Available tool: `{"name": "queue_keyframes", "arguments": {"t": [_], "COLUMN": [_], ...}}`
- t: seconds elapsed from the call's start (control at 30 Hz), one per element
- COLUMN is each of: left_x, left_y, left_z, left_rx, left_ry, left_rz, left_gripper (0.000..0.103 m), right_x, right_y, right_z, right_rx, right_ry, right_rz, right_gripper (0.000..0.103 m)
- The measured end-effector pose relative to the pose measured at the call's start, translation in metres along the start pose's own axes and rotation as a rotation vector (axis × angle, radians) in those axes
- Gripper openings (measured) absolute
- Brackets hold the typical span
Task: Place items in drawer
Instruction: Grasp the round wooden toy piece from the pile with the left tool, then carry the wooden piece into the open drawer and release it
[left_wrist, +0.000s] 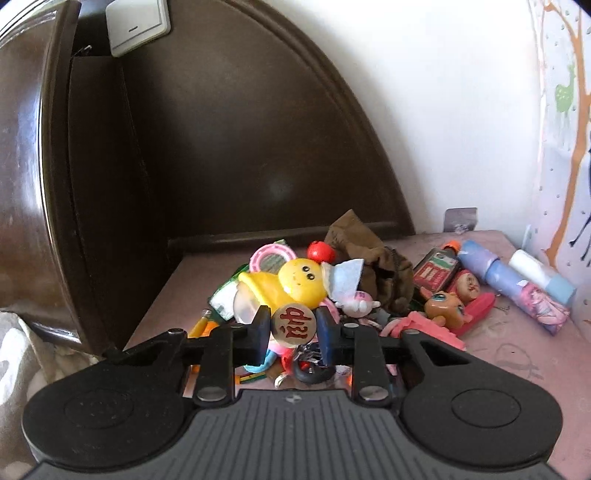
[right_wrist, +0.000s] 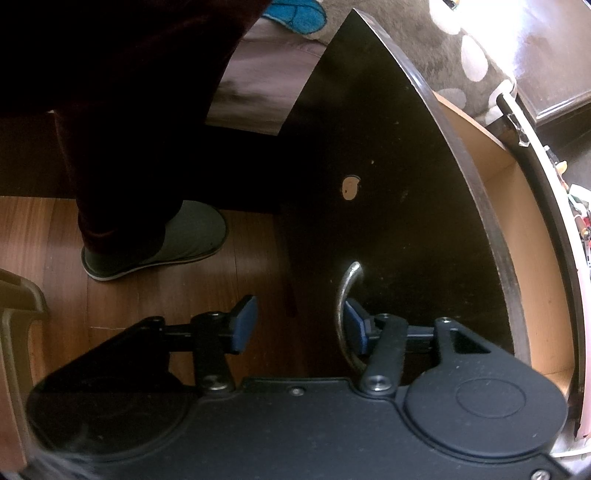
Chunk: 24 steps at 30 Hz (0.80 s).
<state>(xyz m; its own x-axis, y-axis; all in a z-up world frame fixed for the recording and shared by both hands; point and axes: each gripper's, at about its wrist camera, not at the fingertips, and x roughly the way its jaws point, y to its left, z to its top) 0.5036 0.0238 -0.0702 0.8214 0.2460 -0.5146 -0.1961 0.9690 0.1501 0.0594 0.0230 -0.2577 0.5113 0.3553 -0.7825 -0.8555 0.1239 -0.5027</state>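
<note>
My left gripper (left_wrist: 293, 326) is shut on a round wooden chess piece (left_wrist: 294, 325) with a red character, held just above a heap of small toys on the pink tabletop (left_wrist: 517, 354). A yellow duck toy (left_wrist: 291, 282) lies right behind it. My right gripper (right_wrist: 297, 323) is open over the dark drawer front (right_wrist: 388, 206). Its right finger (right_wrist: 354, 325) sits inside the curved metal handle (right_wrist: 345, 295); its left finger is off the front, over the floor. The drawer is pulled out and its light wooden inside (right_wrist: 528, 229) shows.
Behind the heap lie a brown cloth pouch (left_wrist: 373, 254), a red box (left_wrist: 436, 271), a blue-pink tube (left_wrist: 517, 286) and a small orange figure (left_wrist: 443, 304). A dark headboard (left_wrist: 221, 147) stands behind. In the right wrist view a slippered foot (right_wrist: 159, 240) stands on the wooden floor.
</note>
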Motion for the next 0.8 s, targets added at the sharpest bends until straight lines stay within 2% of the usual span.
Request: {"name": "queue_keyframes", "arguments": {"t": [0.2,0.47,0.63,0.8], "left_x": [-0.023,-0.075,-0.110,-0.146], "left_y": [0.003,0.003,0.000,-0.008], "left_z": [0.001,-0.013,-0.036,-0.077], "left_rx": [0.008,0.036,0.104,0.206], "left_ry": [-0.020,-0.037,-0.012,0.066], "left_rz": [-0.019,-0.117,-0.195,-0.290], "left_gripper": [0.025,0.025,0.025,0.025], "right_x": [0.000,0.000,0.000,0.001], "right_y": [0.001,0.001,0.001,0.002], "right_z": [0.000,0.000,0.000,-0.002], "right_rx": [-0.003,-0.003,-0.009,-0.015], "right_ry": [-0.002,0.000,-0.003,-0.009], "right_rz": [-0.002,-0.002,0.000,-0.003], "right_gripper": [0.056,0.055,0.055,0.056]}}
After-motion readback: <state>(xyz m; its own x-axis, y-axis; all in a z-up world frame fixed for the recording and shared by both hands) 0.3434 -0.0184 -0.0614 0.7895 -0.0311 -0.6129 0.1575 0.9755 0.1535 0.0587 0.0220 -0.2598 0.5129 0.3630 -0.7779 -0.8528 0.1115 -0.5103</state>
